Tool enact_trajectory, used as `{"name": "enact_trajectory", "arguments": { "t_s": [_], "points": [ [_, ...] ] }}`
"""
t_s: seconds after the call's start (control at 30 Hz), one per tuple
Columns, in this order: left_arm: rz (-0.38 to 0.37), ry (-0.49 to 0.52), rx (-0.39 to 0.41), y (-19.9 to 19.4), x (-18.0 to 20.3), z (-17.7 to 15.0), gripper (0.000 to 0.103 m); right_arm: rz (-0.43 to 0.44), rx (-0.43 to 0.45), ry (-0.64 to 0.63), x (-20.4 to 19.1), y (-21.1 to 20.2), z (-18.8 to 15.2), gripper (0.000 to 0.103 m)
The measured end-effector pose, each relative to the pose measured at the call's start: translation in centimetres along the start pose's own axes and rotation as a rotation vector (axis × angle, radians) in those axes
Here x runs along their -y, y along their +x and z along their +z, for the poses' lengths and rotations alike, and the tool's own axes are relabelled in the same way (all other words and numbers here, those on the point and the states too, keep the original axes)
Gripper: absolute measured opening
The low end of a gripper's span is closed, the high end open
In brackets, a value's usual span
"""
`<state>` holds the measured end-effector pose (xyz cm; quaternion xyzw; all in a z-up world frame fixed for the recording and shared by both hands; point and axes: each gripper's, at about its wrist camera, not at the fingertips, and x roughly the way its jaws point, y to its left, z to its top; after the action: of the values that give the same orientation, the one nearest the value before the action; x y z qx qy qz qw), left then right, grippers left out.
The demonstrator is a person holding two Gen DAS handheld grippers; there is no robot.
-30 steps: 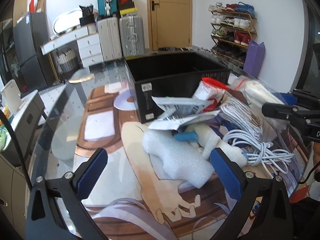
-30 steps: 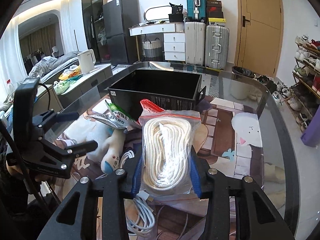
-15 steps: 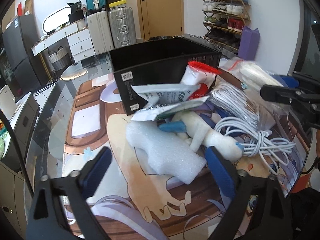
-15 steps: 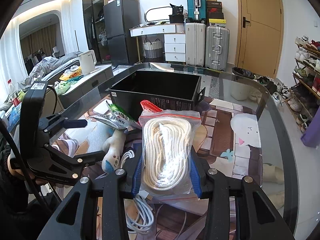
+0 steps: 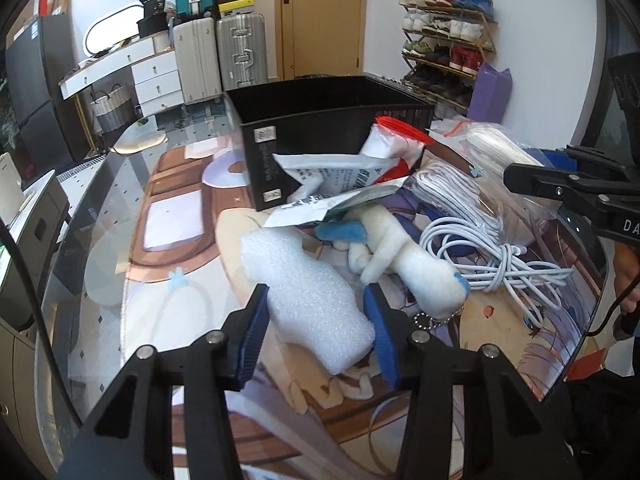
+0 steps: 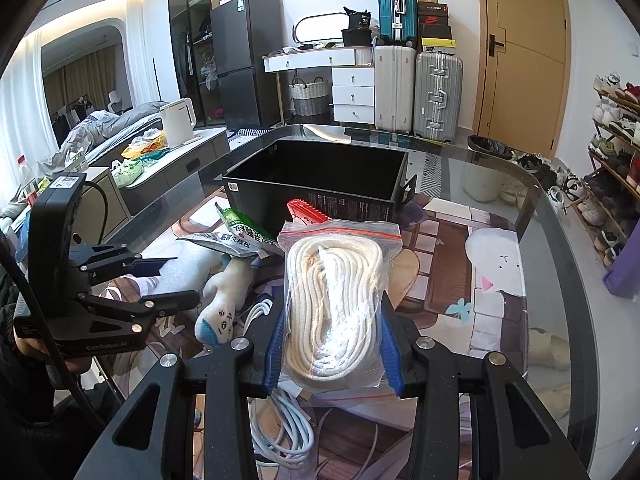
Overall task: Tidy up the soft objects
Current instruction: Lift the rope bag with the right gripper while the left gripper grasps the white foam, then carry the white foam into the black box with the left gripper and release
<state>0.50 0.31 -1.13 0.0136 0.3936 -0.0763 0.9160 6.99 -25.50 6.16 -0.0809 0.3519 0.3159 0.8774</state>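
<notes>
My left gripper (image 5: 316,332) has closed around a white foam piece (image 5: 308,292) that lies on the table mat, its blue pads against the foam's two sides. My right gripper (image 6: 332,344) is shut on a clear zip bag of white rope (image 6: 336,300) and holds it above the pile. A white plush toy with blue ears (image 5: 400,252) lies right of the foam; it also shows in the right wrist view (image 6: 224,300). A black box (image 6: 320,184) stands open and empty behind the pile; it also shows in the left wrist view (image 5: 332,128).
Foil snack packets (image 5: 332,184) and a red-topped bag (image 5: 396,144) lean against the box. A coiled white cable (image 5: 492,256) lies by the plush. The glass table edge (image 6: 576,280) curves on the right. Suitcases, drawers and a shoe rack stand beyond.
My left gripper moved forward over the foam piece and its jaws narrowed from wide open until they pinch it. My right gripper kept the rope bag nearly still.
</notes>
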Motion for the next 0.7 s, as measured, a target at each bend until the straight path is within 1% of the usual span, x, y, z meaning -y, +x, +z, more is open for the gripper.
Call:
{"name": "enact_trajectory", "arguments": {
  "t_s": [0.23,0.47,0.7],
  "points": [
    [0.009,-0.031,0.045,-1.5,-1.0,0.1,0.045,0.002,0.014,-0.005,-0.3,-0.3,0.1,0.041],
    [-0.016,-0.050,0.082,-3.0,-1.6,0.2,0.043,0.002,0.037,-0.010,-0.6,-1.0,0.3,0.041],
    [-0.040,-0.049,0.129,-4.6,-1.1,0.7,0.043,0.003,0.061,-0.012,-0.8,-1.7,0.7,0.041]
  ]
}}
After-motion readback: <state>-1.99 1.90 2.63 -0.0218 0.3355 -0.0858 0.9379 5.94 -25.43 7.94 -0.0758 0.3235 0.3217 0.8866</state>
